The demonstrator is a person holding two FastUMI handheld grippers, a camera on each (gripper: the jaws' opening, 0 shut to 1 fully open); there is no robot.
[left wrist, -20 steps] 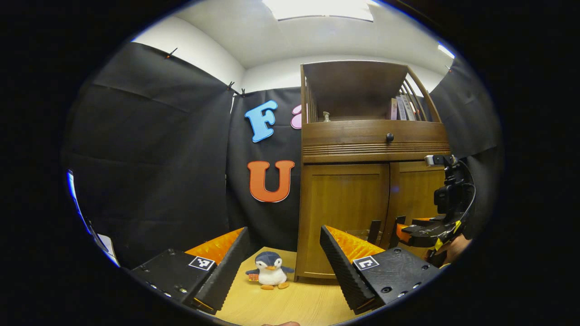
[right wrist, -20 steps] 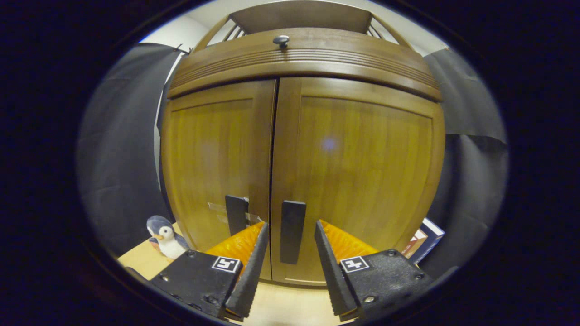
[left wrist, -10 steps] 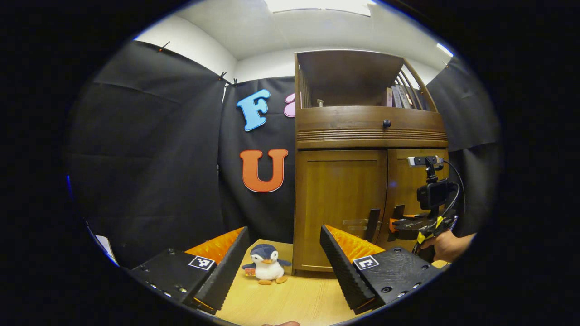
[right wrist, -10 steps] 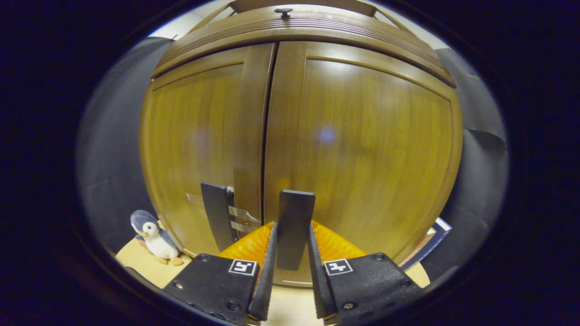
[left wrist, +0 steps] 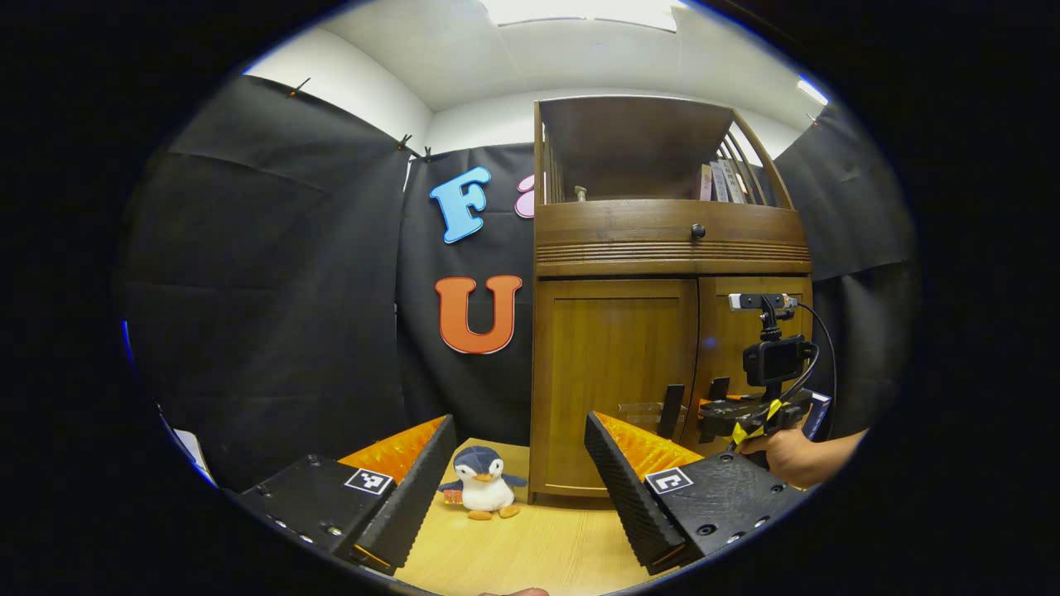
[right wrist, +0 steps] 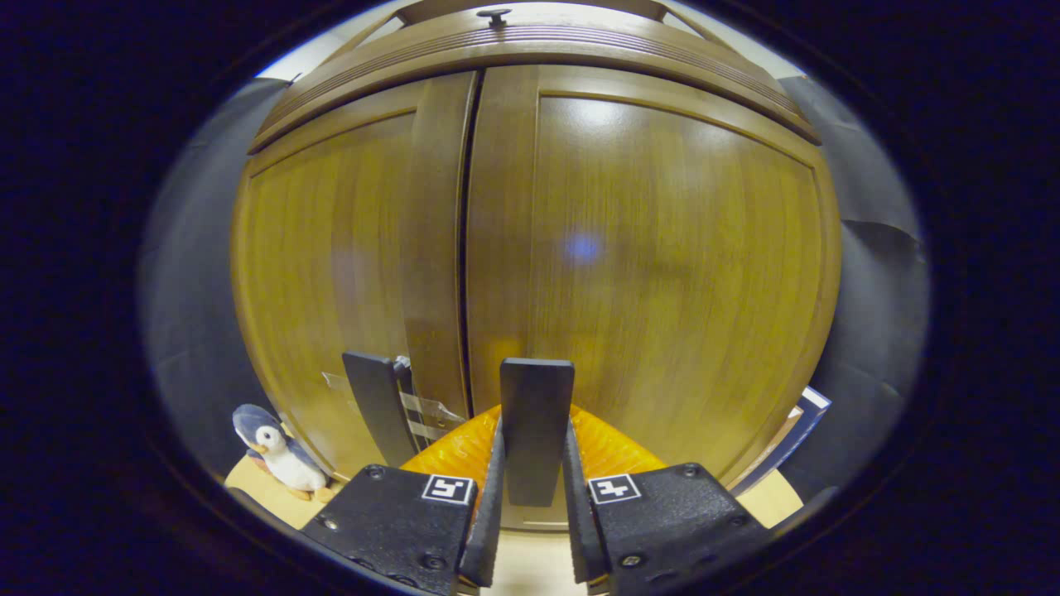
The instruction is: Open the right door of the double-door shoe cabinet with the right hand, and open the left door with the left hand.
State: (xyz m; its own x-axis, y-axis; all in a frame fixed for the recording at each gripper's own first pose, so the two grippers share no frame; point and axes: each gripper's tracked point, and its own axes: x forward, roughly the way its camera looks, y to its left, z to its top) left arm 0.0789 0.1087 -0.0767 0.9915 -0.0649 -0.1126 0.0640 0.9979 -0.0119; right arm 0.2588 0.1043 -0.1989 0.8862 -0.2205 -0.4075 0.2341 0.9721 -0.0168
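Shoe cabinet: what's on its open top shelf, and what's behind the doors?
The shoe cabinet shelf holds upright books and a small, unclear object. Both doors are shut, hiding the inside.

Booth interior. Black cloth walls [left wrist: 273,290], pinned at the top edge against a white room wall [left wrist: 348,91]. White ceiling [left wrist: 530,66] with a lit panel [left wrist: 584,10]. Light wooden worktop [left wrist: 530,550]. Small plush penguin [left wrist: 483,492] standing on the worktop just beside the cabinet's lower left corner.
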